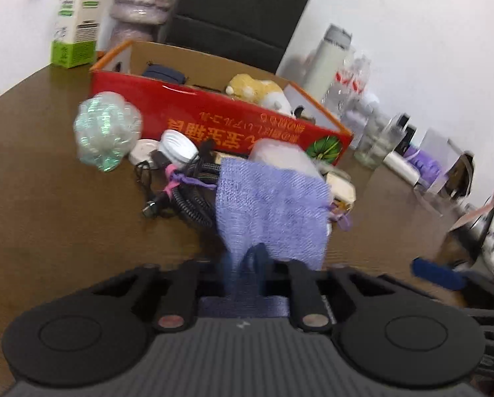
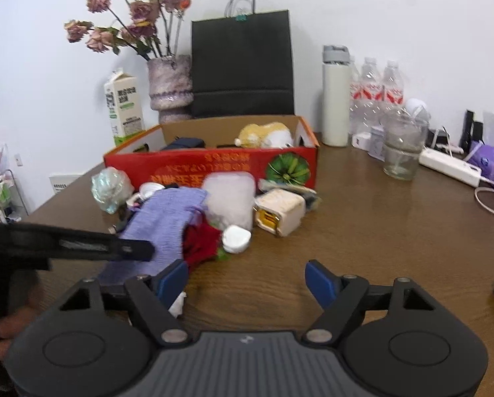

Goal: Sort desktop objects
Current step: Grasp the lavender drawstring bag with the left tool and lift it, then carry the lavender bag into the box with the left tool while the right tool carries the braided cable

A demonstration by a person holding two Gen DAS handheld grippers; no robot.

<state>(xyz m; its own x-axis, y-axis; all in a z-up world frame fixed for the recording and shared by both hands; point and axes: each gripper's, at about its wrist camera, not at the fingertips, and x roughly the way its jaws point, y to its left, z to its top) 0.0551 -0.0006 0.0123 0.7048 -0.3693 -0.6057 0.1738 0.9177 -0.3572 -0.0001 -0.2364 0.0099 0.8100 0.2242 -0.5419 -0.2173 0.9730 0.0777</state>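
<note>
The left hand-held gripper (image 1: 247, 264) pinches a lavender woven drawstring pouch (image 1: 270, 205), coarse-knit and limp, lifted above the clutter before the red cardboard box (image 1: 233, 122) on the brown worktop (image 1: 65, 225). The right hand-held gripper (image 2: 247, 279) is spread, holding nothing.

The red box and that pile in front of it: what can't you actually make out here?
- Red box contents: its front wall hides most, both views.
- Box lettering: upside down, blurred.
- Things under the purple cloth: covered, left view.
- Left gripper fingers: motion blur and cloth hide them.
</note>
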